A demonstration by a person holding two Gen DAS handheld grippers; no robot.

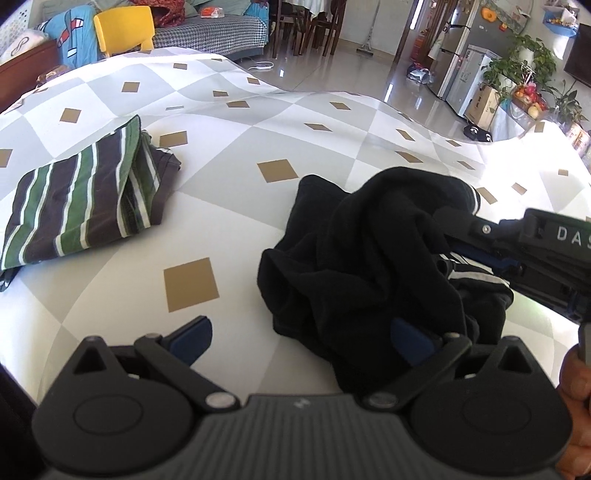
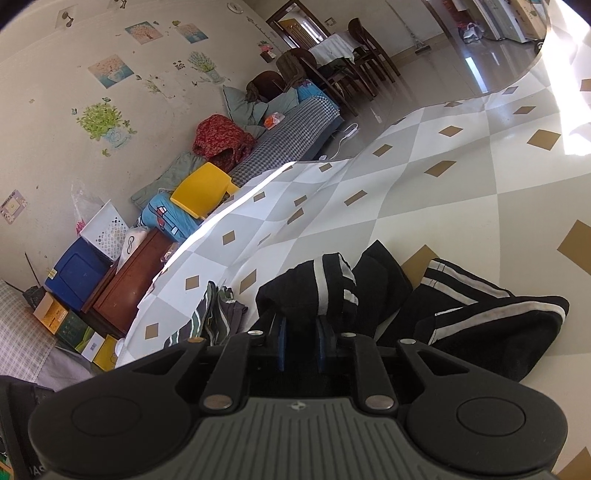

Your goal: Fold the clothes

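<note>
A crumpled black garment with white stripes [image 1: 369,251] lies on the table's checked cloth [image 1: 229,206]. In the left wrist view my left gripper [image 1: 301,339] is open wide at the garment's near edge; its right pad [image 1: 410,343] sits against the black fabric and its left pad [image 1: 192,338] is over bare cloth. My right gripper [image 1: 458,236] comes in from the right, shut on a raised fold of the garment. In the right wrist view the right gripper [image 2: 303,332] pinches a striped fold of the black garment [image 2: 332,288] between its blue pads.
A folded green, dark and white striped garment [image 1: 81,199] lies at the left of the table, also seen as the striped garment [image 2: 210,317]. Past the table's far edge stand a yellow chair [image 1: 123,29], a sofa [image 1: 218,33] and shiny floor. A hand [image 1: 576,391] holds the right gripper's handle.
</note>
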